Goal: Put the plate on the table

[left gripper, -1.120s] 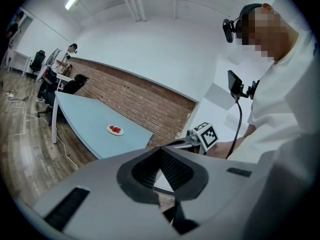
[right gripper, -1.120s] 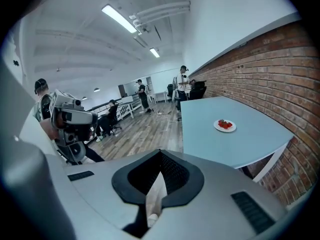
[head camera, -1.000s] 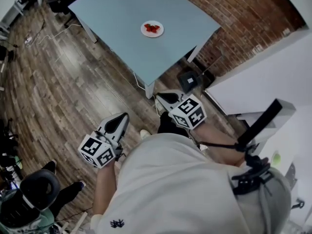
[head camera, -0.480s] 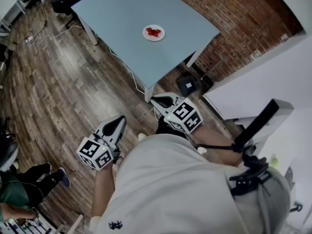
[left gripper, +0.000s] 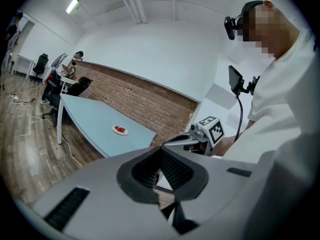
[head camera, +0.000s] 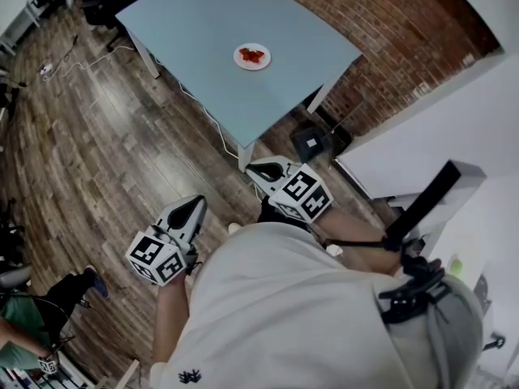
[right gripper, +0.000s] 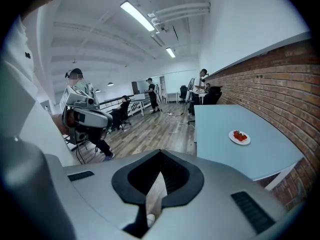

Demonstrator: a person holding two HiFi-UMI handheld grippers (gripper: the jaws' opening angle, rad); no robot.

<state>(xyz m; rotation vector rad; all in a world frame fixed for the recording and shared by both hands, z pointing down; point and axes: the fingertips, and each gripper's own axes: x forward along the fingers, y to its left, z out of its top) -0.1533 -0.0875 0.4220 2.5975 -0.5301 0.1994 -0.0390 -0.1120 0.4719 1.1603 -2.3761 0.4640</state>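
1. Spotting the plate point(head camera: 252, 56) out on the pale-blue worktop point(head camera: 186, 23): lying flat, face up, loaded with a small heap of red food point(head camera: 253, 53), well inside every edge.
2. Round from every view, so no long axis to call and no heading to give; just level, rim up.
3. Well apart from both pairs of tongs, with bare worktop and a stretch of wooden floor point(head camera: 105, 152) in between; brick wall point(head camera: 389, 31) off to the right side.
4. Over to the left tongs point(head camera: 196, 204): clenched tip to tip, gripping nothing, held low against the person's light shirt point(head camera: 292, 314), nose aimed roughly toward the worktop.
5. And the right tongs point(head camera: 259, 168): clenched as well, nothing pinched, hanging near the worktop's closest corner in the head view and close beside the left pair.
6. Reading the step: looks like the placing is already done, plate down and let go, with little left but standing clear. Could equally be a moment outside the task proper.
7. Should another move be wanted: calls for walking in to the worktop, spreading the tongs first, then coming at the rim low from the side and keeping everything level to stop the red food sliding.
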